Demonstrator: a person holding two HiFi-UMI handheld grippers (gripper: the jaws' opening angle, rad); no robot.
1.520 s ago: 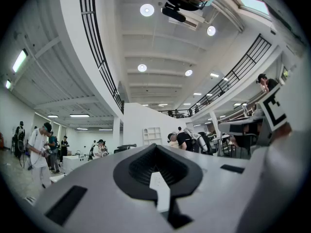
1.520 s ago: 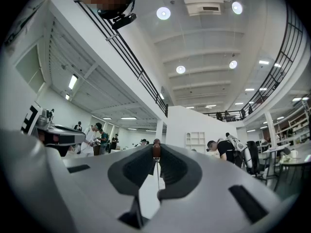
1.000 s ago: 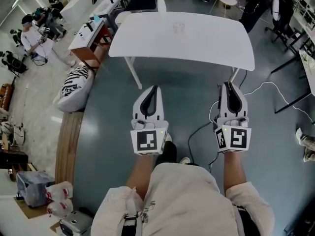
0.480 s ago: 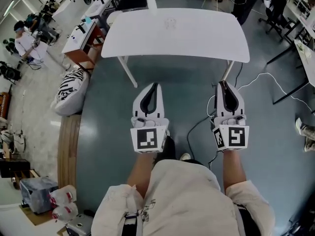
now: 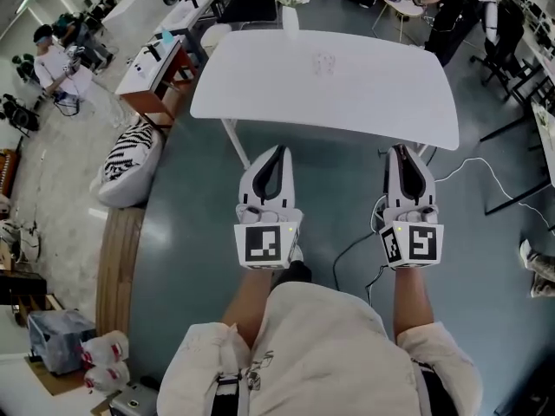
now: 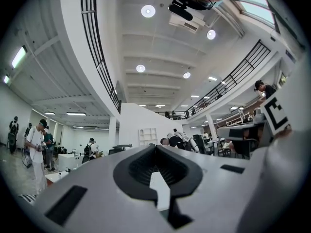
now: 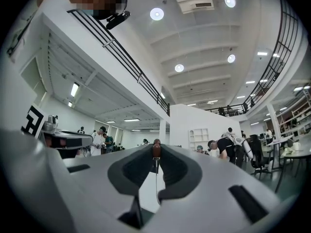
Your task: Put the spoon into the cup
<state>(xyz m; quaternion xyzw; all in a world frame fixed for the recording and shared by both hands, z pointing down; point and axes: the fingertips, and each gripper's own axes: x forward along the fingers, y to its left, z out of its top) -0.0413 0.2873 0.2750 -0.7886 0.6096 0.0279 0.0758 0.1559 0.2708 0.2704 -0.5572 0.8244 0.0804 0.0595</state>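
Left gripper (image 5: 277, 151) and right gripper (image 5: 401, 149) are hovering shut, apparently empty, short of white rounded desk (image 5: 381, 89); faint clear cup (image 5: 323, 59) sitting at 12 o'clock, spoon indiscernible. Likely approach step; next calls for reaching desk.

White table (image 5: 347, 85) on grey-blue floor (image 5: 338, 189); zebra-striped cushion (image 5: 130, 159) (black on white). Left gripper (image 5: 277, 152) and right gripper (image 5: 405, 150) white, black inside, with black-and-white marker cubes (image 5: 267, 245); a reddish-brown knob (image 7: 156, 151) at the right one's tips.

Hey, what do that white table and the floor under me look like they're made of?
Table: smooth matte white top, likely laminate or painted board; thin white legs, probably metal. Floor: seamless grey-green with a soft sheen, perhaps sealed concrete or epoxy.
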